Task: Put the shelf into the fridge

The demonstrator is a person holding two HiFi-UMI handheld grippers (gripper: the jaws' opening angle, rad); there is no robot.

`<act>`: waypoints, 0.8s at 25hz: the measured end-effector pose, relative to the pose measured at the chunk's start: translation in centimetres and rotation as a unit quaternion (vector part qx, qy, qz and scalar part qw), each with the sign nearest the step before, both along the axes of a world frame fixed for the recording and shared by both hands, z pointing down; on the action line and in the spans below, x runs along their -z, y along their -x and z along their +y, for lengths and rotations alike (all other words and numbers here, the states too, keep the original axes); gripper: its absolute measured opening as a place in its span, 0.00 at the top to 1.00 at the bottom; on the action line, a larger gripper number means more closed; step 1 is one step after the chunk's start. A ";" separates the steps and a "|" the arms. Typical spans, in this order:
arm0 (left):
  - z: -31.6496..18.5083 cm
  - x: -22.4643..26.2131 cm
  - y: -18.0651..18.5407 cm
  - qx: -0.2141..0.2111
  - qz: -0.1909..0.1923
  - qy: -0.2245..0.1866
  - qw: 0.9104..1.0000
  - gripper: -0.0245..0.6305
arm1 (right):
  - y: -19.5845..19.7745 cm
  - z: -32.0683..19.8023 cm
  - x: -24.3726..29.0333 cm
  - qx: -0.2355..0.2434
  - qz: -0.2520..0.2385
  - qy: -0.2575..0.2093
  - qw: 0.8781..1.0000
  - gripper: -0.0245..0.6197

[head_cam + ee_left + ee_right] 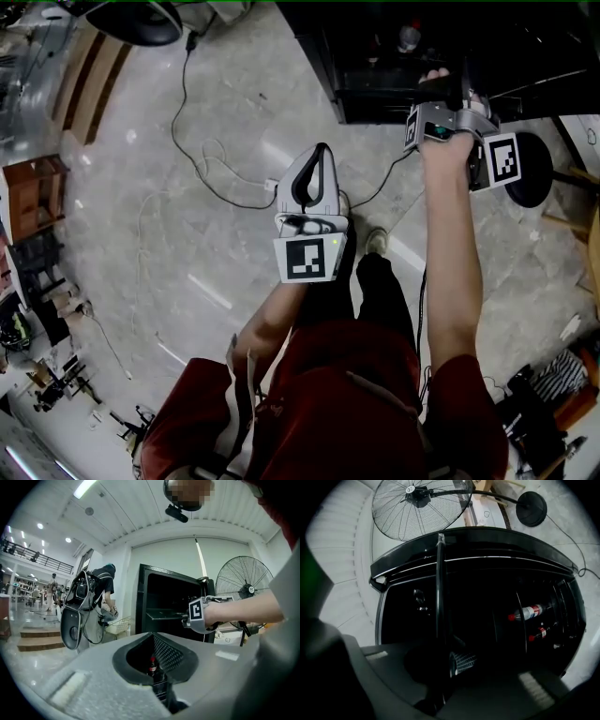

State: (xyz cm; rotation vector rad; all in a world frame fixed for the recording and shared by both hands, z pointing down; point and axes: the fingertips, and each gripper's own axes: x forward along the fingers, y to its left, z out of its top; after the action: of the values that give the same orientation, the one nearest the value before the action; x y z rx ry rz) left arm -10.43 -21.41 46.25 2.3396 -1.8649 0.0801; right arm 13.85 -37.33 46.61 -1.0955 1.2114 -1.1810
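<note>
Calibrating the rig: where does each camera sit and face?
Head view: on the head, facing down; arms, red shirt, left gripper, right gripper.
Left gripper view: on left gripper, facing fridge; own jaws, right gripper.
Right gripper view: on right gripper, into fridge; own jaws on shelf.
Shared: both gripper views show fridge and fan.

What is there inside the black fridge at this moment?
Two red-capped bottles show in the fridge at the right, and the shelf crosses its opening. The rest is too dark.
</note>
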 end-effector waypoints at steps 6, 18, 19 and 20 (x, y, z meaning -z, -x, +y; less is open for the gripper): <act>-0.7 0.7 0.0 0.002 -0.005 -0.011 1.000 0.95 | 0.0 -2.2 0.0 -0.002 0.013 0.000 1.000 0.94; -2.4 2.3 0.8 0.003 -0.001 -0.007 1.000 0.95 | 1.1 -7.7 1.9 -0.009 0.017 0.012 1.000 0.94; -2.1 2.0 0.7 0.002 -0.001 -0.007 1.000 0.95 | 1.0 -7.6 1.5 -0.010 0.017 0.013 1.000 0.94; -1.7 1.7 0.5 0.002 -0.002 -0.008 1.000 0.95 | 0.8 -7.4 1.2 -0.011 0.017 0.015 1.000 0.94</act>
State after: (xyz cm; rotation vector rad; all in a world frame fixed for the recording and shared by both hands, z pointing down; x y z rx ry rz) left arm -10.93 -23.13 44.59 2.3473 -1.8782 0.0703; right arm 13.04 -44.75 45.41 -1.1520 1.2073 -1.1715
